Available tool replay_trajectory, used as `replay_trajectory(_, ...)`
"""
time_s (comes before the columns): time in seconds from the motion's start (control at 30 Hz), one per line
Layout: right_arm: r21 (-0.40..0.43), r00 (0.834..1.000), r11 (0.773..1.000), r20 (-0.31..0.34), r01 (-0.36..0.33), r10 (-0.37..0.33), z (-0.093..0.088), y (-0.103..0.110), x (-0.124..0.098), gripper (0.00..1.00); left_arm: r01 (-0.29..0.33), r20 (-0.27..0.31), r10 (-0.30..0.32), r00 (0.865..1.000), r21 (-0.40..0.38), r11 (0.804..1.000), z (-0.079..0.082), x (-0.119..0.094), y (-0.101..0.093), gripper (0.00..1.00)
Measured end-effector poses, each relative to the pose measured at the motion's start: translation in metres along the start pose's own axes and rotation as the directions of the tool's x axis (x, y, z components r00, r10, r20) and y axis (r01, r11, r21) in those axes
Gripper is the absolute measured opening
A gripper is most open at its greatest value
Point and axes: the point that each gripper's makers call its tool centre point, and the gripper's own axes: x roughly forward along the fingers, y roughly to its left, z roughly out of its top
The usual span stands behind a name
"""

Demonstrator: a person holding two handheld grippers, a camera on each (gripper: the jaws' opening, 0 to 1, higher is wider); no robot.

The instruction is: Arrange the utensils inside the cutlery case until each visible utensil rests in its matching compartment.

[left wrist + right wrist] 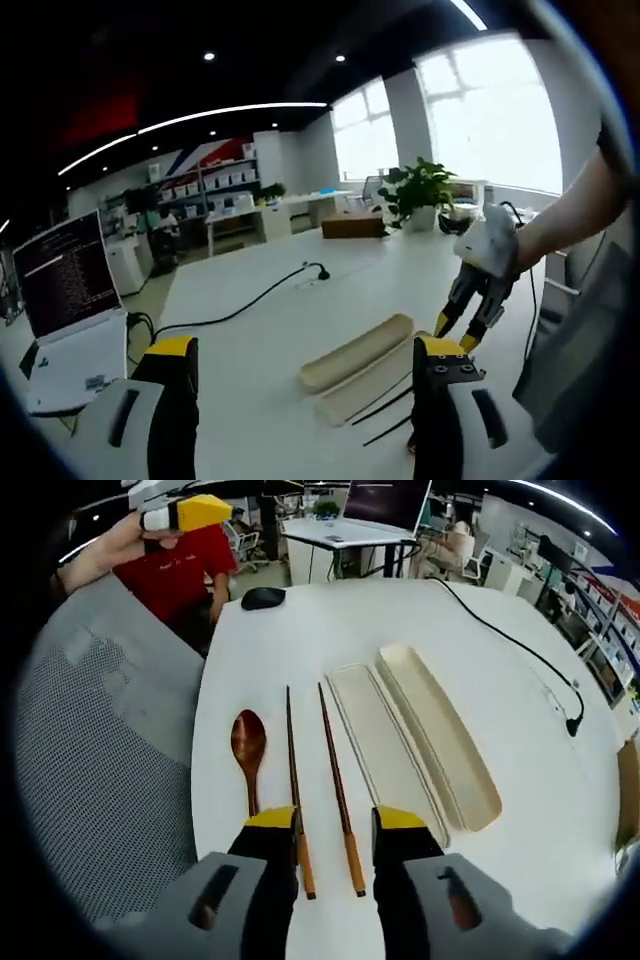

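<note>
hovering above the broad white table (300, 630), with the long cream plastic cutlery case (445, 735) lying open as two shallow troughs side by side, touching along one edge. just beside the nearer trough: two slim dark wooden chopsticks with orange tips (335, 780), roughly parallel and slightly apart, then a reddish-brown wooden spoon (248, 750) on the far side of them. right gripper (335, 835) spread wide and released, grasping nothing, jaws straddling the chopstick ends; likely best to lower squarely, pinch one stick near its orange end, lift level and lay it lengthwise in the trough. left gripper (305, 360) likewise open and empty, held well above the table. nearby: grey mesh chair (110, 740) at the table edge, open laptop (65, 290), black cable (520, 640), black mouse (263, 598), potted green plant (418, 190). nothing lying across the path to the case.
</note>
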Motion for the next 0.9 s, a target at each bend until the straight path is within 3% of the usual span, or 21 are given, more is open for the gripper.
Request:
replay_trajectory(0.17,-0.012,0.999,0.999,-0.038,-0.034,0.034,-0.005,0.0,0.014,0.2,-0.005,0.0,0.005,1.0,-0.007,1.0,0.001,0.0,0.002,0.91)
replay_trajectory(0.9,-0.091,0.987,0.991,-0.134,-0.097,0.085,0.004,0.002,0.048,0.15,0.004,-0.003,-0.004,1.0,-0.003,1.0,0.002,0.0,0.0,0.91)
